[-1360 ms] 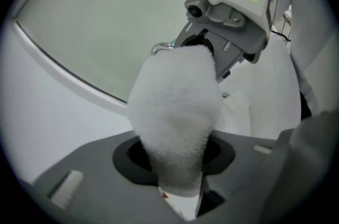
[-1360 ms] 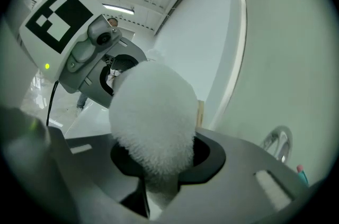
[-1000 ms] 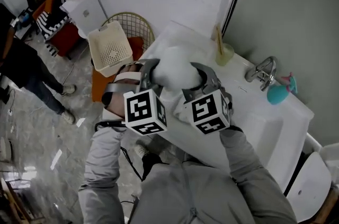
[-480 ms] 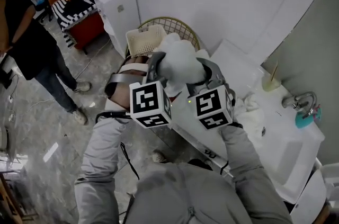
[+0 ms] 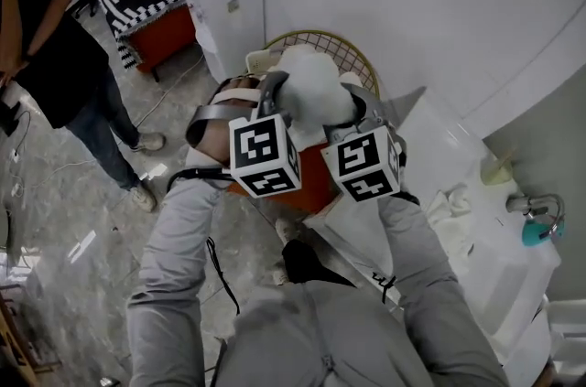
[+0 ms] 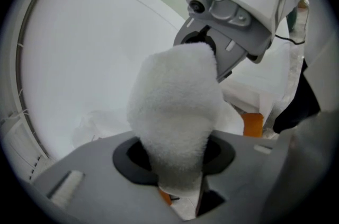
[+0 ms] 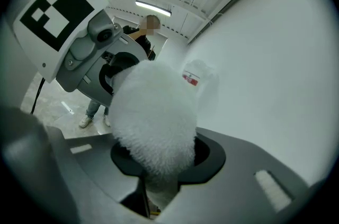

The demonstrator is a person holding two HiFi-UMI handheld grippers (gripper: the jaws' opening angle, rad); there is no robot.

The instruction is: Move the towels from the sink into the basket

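Note:
A white fluffy towel (image 5: 314, 89) hangs bunched between my two grippers, held up over the round wire basket (image 5: 341, 50) by the wall. My left gripper (image 5: 277, 102) is shut on the towel's left side, where the pile (image 6: 175, 106) bulges out of its jaws. My right gripper (image 5: 352, 109) is shut on the towel's other side (image 7: 153, 117). The two grippers face each other closely; the right gripper (image 6: 238, 11) fills the top of the left gripper view. The white sink (image 5: 513, 284) lies to the lower right, with another white towel (image 5: 449, 204) on its counter.
A cream plastic basket (image 5: 261, 60) sits in the wire basket, above an orange stand (image 5: 307, 179). A person (image 5: 55, 56) stands at the left on the marble floor. A white cabinet (image 5: 229, 5) is by the wall. Faucet (image 5: 540, 207) and cup (image 5: 499, 167) stand behind the sink.
Both grippers, still shut on the towel, have swung left from above the sink counter to over the wire basket. The sink has slid to the right edge of the head view.

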